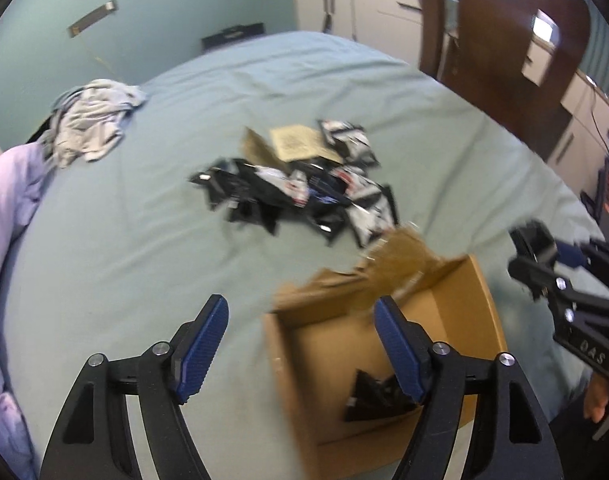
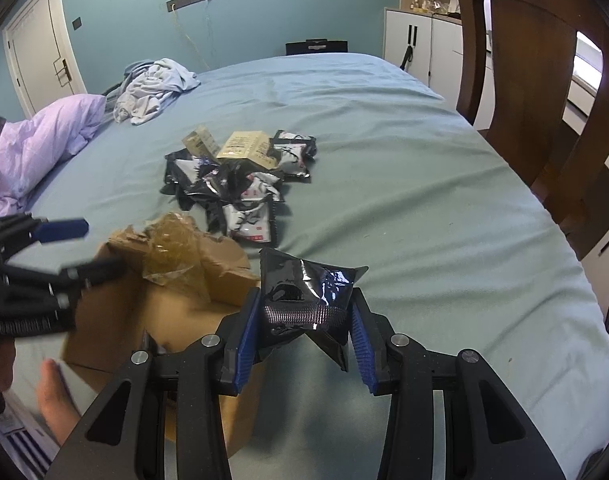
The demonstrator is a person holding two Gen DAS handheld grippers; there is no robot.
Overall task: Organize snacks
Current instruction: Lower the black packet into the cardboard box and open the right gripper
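Observation:
A pile of black-and-white snack packets (image 1: 304,188) (image 2: 240,184) lies mid-bed, with tan packets (image 1: 292,142) (image 2: 240,145) on its far side. An open cardboard box (image 1: 484,320) (image 2: 116,312) sits on the bed near me, with a black packet (image 1: 378,398) inside. My left gripper (image 1: 300,344) is open and empty, hovering over the box's left edge. My right gripper (image 2: 306,340) is shut on a black snack packet (image 2: 308,292), held just right of the box. Each gripper shows in the other's view (image 1: 544,260) (image 2: 64,248).
The bed has a pale blue sheet (image 2: 424,200). A crumpled light cloth (image 1: 92,124) (image 2: 152,88) and a lilac duvet (image 2: 36,140) lie at far left. A dark wooden chair (image 2: 544,100) (image 1: 504,48) stands at the right edge. White cabinets (image 2: 424,48) stand behind.

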